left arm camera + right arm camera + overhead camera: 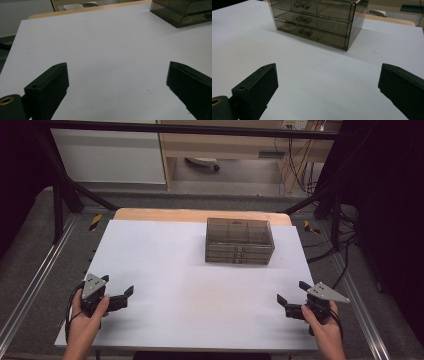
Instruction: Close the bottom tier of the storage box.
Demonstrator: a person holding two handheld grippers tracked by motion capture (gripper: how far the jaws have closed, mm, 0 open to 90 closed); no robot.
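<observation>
A smoky see-through drawer box (239,241) with three shut drawers stands on the white table top (175,280), toward the back and right of centre. Its handles face me in the right gripper view, where the drawer box (317,22) fills the top. My left gripper (120,292) rests near the front left corner, open and empty. Near the front right edge my right gripper (291,292) is held the same way, open with nothing between its jaws. In the left gripper view a corner of the drawer box (185,12) shows at the top right.
Black frame bars (65,185) rise at the back corners. Behind the table stand a wooden desk (220,145) and hanging cables (300,165). Grey floor and metal rails (30,285) run along both sides.
</observation>
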